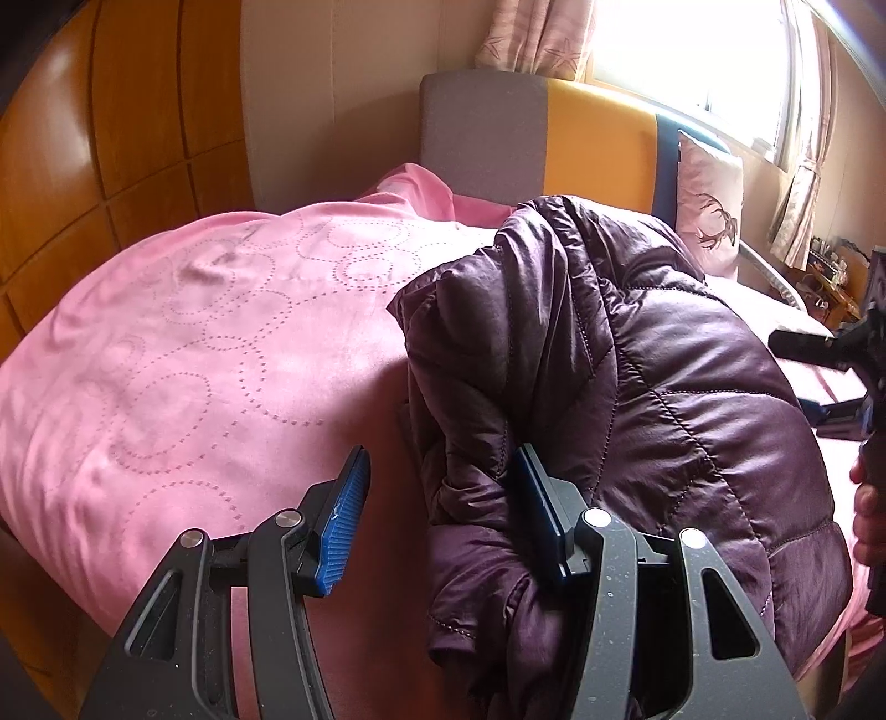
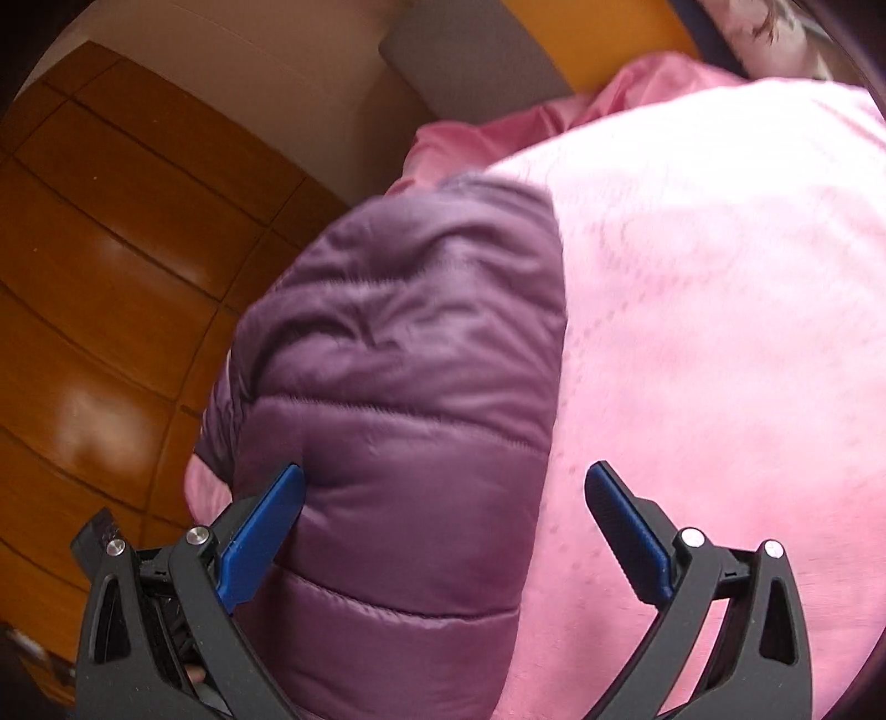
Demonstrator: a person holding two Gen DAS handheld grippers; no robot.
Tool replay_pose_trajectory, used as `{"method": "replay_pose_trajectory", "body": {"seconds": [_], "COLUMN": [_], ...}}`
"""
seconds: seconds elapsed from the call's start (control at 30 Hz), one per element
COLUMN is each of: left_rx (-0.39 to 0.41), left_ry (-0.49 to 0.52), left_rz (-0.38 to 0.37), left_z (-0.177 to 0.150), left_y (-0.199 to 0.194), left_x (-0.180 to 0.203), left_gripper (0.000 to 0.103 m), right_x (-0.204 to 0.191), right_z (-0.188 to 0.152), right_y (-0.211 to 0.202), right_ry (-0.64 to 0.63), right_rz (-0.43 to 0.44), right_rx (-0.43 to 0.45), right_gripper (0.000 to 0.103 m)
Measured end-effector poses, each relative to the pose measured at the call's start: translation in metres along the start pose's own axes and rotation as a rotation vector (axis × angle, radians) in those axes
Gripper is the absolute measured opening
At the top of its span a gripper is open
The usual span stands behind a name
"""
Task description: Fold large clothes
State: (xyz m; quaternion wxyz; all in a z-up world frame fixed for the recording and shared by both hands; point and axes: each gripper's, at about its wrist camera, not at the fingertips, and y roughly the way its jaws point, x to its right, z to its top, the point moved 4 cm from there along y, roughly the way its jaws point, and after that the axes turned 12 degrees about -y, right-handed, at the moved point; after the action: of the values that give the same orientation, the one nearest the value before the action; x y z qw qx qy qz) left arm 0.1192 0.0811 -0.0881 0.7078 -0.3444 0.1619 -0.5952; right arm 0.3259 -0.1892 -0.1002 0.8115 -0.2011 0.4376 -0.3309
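A dark purple quilted puffer jacket (image 1: 637,376) lies bunched on a pink bedspread (image 1: 194,343). My left gripper (image 1: 443,487) is open at the jacket's left edge; its right finger (image 1: 534,498) presses against the bunched fabric and its left finger (image 1: 343,520) is over the bedspread. In the right wrist view the jacket (image 2: 410,354) lies smooth on the bedspread (image 2: 720,332). My right gripper (image 2: 443,498) is open just above it, with the jacket's edge between its fingers. The right gripper also shows at the right edge of the left wrist view (image 1: 864,354).
A grey and yellow headboard (image 1: 531,138) stands behind the bed with a pink deer-print pillow (image 1: 709,205) against it. A wooden wardrobe (image 1: 83,155) is to the left, close to the bed's side. A bright window with curtains (image 1: 692,50) is at the back right.
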Motion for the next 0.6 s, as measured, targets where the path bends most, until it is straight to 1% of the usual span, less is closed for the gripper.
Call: {"method": "replay_pose_trajectory", "body": {"seconds": [0.13,0.23,0.3,0.37,0.4,0.43,0.47,0.5,0.53,0.57,0.6], "left_rx": [-0.014,-0.041,-0.055,-0.080,-0.093,-0.106,-0.115,-0.126,-0.143,-0.157,-0.162], "left_ry": [-0.025,-0.045,-0.047,-0.074,-0.089,-0.109,-0.123,-0.134,-0.153,-0.165,-0.167], "left_rz": [-0.016,-0.064,-0.103,-0.160,-0.191,-0.228,-0.258,-0.288,-0.338,-0.379,-0.404], "left_z": [0.000,-0.002,-0.003,-0.003,-0.003,-0.004,-0.005,-0.006,-0.007,-0.006,-0.004], "left_y": [0.005,0.011,0.015,0.019,0.021,0.024,0.025,0.026,0.027,0.027,0.027], "left_x": [-0.010,-0.016,-0.017,-0.021,-0.023,-0.025,-0.026,-0.026,-0.024,-0.023,-0.019], "left_gripper": [0.069,0.070,0.070,0.070,0.069,0.067,0.064,0.057,0.048,0.044,0.040], "right_x": [0.010,0.014,0.011,0.004,-0.001,-0.003,-0.004,-0.005,-0.006,-0.010,-0.013], "right_z": [-0.004,-0.008,-0.008,-0.008,-0.007,-0.007,-0.008,-0.008,-0.008,-0.009,-0.010], "right_y": [0.009,0.022,0.027,0.030,0.029,0.026,0.023,0.018,0.014,0.006,0.000], "right_ry": [0.046,0.106,0.105,0.076,0.053,0.043,0.039,0.032,0.024,0.005,-0.011], "right_rz": [0.097,0.204,0.254,0.274,0.271,0.270,0.270,0.268,0.265,0.259,0.254], "right_rx": [-0.015,-0.048,-0.055,-0.061,-0.058,-0.052,-0.047,-0.037,-0.027,-0.017,-0.008], "right_gripper": [0.101,0.101,0.101,0.100,0.097,0.094,0.085,0.076,0.073,0.067,0.064]}}
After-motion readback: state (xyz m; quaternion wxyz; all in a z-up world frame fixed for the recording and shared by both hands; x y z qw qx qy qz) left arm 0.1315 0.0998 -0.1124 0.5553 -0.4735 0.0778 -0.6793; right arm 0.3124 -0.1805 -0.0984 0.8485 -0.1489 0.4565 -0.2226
